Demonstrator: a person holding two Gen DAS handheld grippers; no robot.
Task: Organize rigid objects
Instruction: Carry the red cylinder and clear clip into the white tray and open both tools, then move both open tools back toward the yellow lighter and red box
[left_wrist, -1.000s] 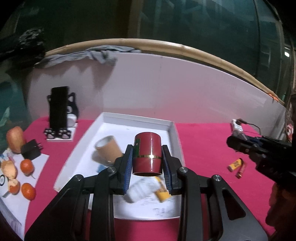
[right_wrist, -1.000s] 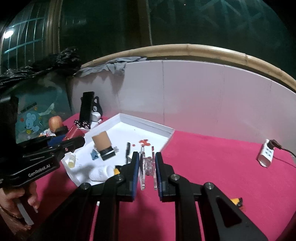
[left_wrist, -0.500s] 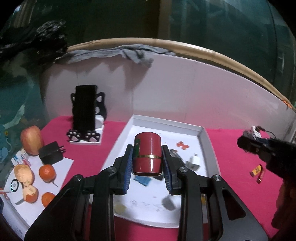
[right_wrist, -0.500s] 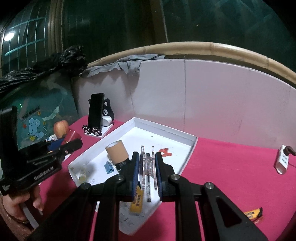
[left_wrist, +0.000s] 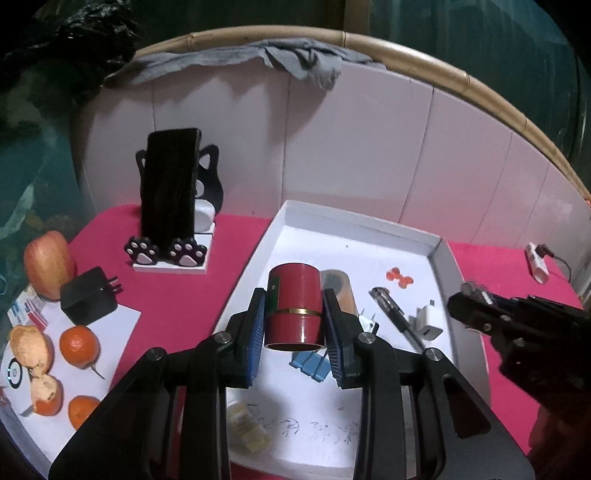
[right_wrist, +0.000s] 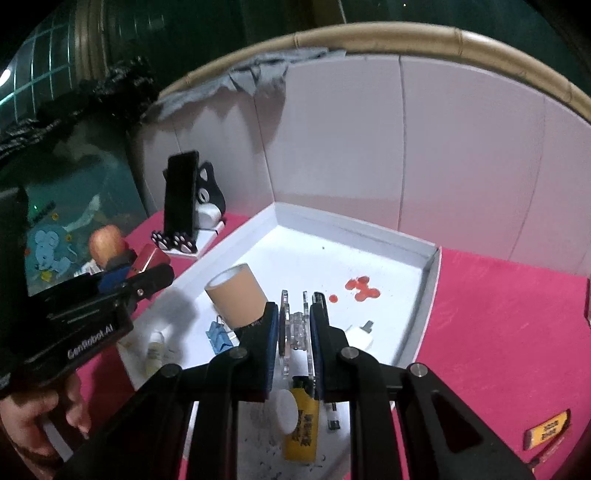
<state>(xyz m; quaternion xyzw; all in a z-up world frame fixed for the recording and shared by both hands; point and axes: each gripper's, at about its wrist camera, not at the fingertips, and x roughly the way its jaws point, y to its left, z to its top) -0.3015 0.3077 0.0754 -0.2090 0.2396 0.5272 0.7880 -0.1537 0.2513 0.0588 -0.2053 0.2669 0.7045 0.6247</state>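
My left gripper (left_wrist: 294, 325) is shut on a dark red tin with a gold band (left_wrist: 293, 308), held above the left part of the white tray (left_wrist: 354, 227). My right gripper (right_wrist: 294, 332) is shut on a clear acrylic piece (right_wrist: 293, 328) above the tray's (right_wrist: 354, 223) near half. In the tray lie a tan cylinder (right_wrist: 236, 295), blue clips (right_wrist: 219, 338), a yellow lighter (right_wrist: 301, 424), a white charger (left_wrist: 428, 323), a black pen (left_wrist: 395, 317), a small bottle (left_wrist: 247, 430) and red dots (right_wrist: 360, 290). The left gripper also shows in the right wrist view (right_wrist: 147, 280).
A phone on a cat-shaped stand (left_wrist: 171, 195) stands left of the tray. Further left lie an apple (left_wrist: 48, 264), a black plug (left_wrist: 88, 301) and oranges (left_wrist: 79, 345). A white power strip (left_wrist: 537, 260) and orange batteries (right_wrist: 546, 430) lie on the red cloth at right.
Both grippers moved forward and left over the tray, keeping their loads. The phone stand and fruit came closer into view.
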